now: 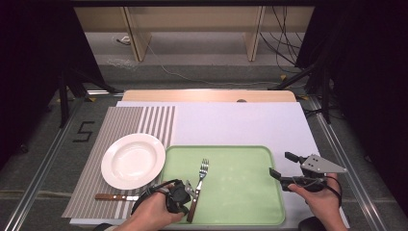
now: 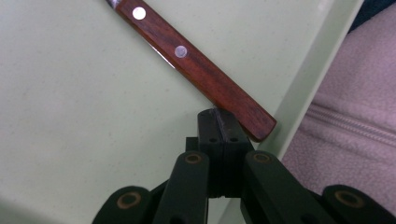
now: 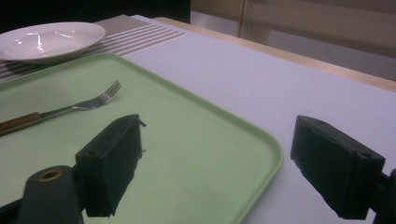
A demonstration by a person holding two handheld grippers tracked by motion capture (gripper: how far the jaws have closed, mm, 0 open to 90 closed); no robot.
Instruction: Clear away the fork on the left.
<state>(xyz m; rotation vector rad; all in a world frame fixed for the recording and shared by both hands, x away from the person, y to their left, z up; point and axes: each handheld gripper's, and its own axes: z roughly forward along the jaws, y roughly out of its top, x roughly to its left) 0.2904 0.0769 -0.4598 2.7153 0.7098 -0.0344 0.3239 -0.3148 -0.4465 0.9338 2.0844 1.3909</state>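
High view: the table (image 1: 250, 125) carries a green tray (image 1: 240, 192) beside a white plate (image 1: 133, 160), with 1 knife (image 1: 115, 197) on the striped mat (image 1: 120, 125). On the tray lies the fork (image 1: 199, 185), light, stiff and likely slippery at the steel tines, so the wooden handle (image 2: 205, 74) looks the best place to grasp. The left gripper (image 2: 219, 122), jaws closed on nothing, sits just beside the handle's end. The right gripper (image 3: 215, 163) hangs open over the tray's right edge, well apart from the fork.
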